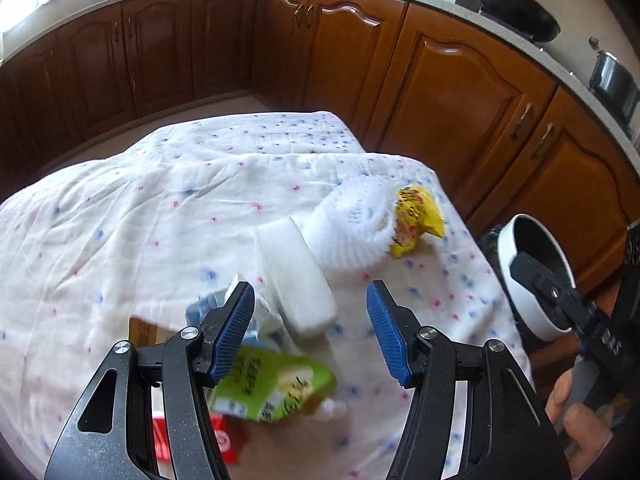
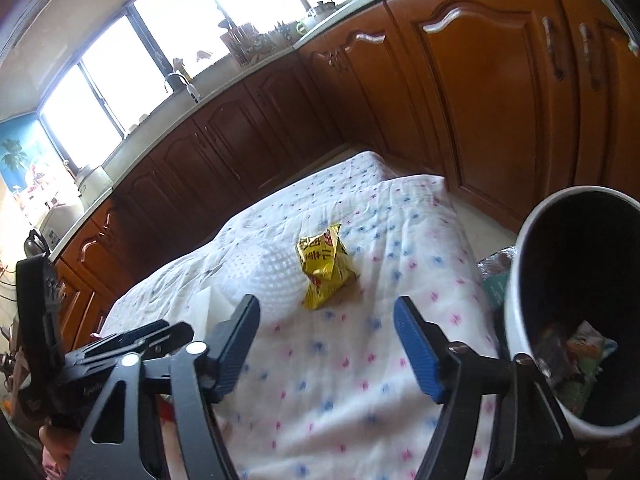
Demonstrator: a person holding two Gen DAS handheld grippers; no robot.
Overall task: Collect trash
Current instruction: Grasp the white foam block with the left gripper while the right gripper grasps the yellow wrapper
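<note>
A yellow snack wrapper (image 1: 416, 220) (image 2: 325, 268) lies on the cloth-covered table (image 1: 120, 232) (image 2: 340, 380), against a white foam net (image 1: 352, 228) (image 2: 276, 276). A white foam block (image 1: 296, 276), a green packet (image 1: 276, 384), a blue-grey carton (image 1: 208, 304) and a red packet (image 1: 220, 436) lie nearer. My left gripper (image 1: 310, 332) is open above the green packet and holds nothing. My right gripper (image 2: 326, 350) is open and empty, just short of the yellow wrapper. A white bin with a black inside (image 1: 536, 276) (image 2: 576, 308) stands off the table's right edge with wrappers in it.
Brown kitchen cabinets (image 1: 460, 92) (image 2: 480, 80) run behind and to the right of the table. The counter holds a pan (image 1: 516, 8), a pot (image 1: 616, 80) and a sink tap (image 2: 180, 80). A strip of floor (image 1: 216, 108) lies between the table and the cabinets.
</note>
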